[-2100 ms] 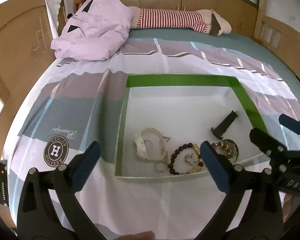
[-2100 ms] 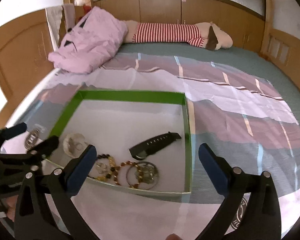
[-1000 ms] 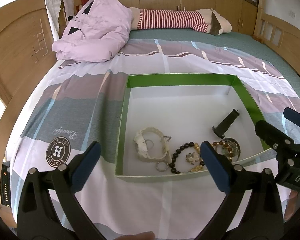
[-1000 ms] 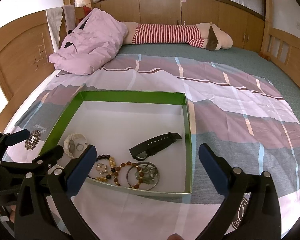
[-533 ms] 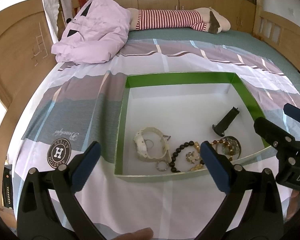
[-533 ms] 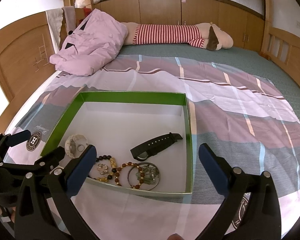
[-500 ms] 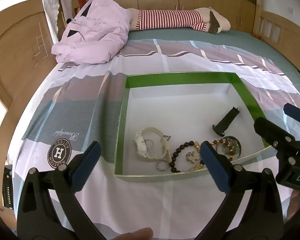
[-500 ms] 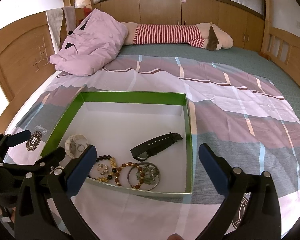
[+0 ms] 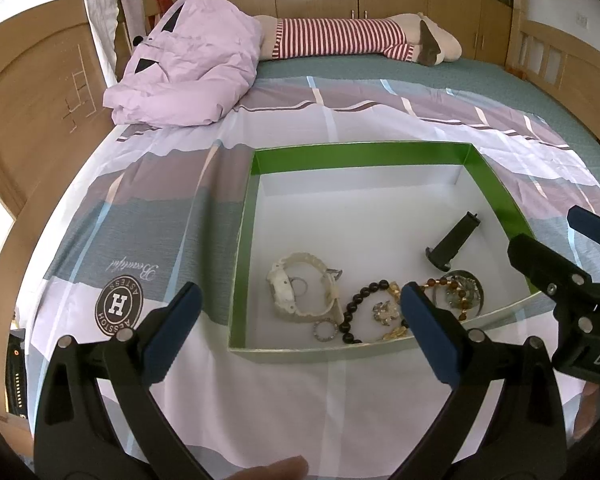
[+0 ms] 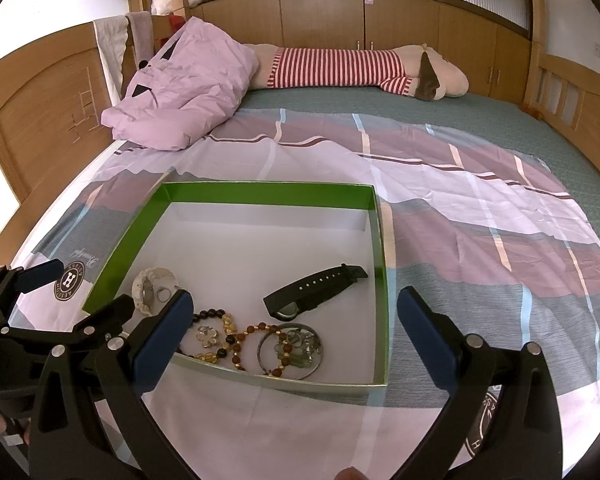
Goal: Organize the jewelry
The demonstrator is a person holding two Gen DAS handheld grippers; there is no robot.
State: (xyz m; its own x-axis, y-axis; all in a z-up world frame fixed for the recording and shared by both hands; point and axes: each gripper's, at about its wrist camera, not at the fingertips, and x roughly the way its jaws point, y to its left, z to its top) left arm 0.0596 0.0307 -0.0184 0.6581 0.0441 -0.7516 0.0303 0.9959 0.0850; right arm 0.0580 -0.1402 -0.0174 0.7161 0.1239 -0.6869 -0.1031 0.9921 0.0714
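Note:
A shallow green-walled box (image 9: 356, 153) (image 10: 260, 193) with a white floor lies on the bed. Along its near side lie a white watch (image 9: 300, 290) (image 10: 153, 284), a small ring (image 9: 325, 330), a dark bead bracelet (image 9: 360, 300) (image 10: 212, 314), an amber bead bracelet (image 10: 260, 340), a metal bangle (image 9: 462, 290) (image 10: 294, 346) and a black watch (image 9: 452, 242) (image 10: 314, 284). My left gripper (image 9: 296, 332) hovers open just before the box's near wall. My right gripper (image 10: 290, 330) is open too, off the box's near right corner. Neither holds anything.
A crumpled lilac duvet (image 9: 188, 64) (image 10: 180, 80) and a striped plush toy (image 9: 340, 38) (image 10: 340, 68) lie at the far end of the bed. Wooden bed boards (image 9: 32, 112) rise on the left and right. A checked sheet (image 10: 480, 208) covers the mattress around the box.
Both grippers have drawn back and lifted a little from the box, staying open. The jewelry in the box has not moved.

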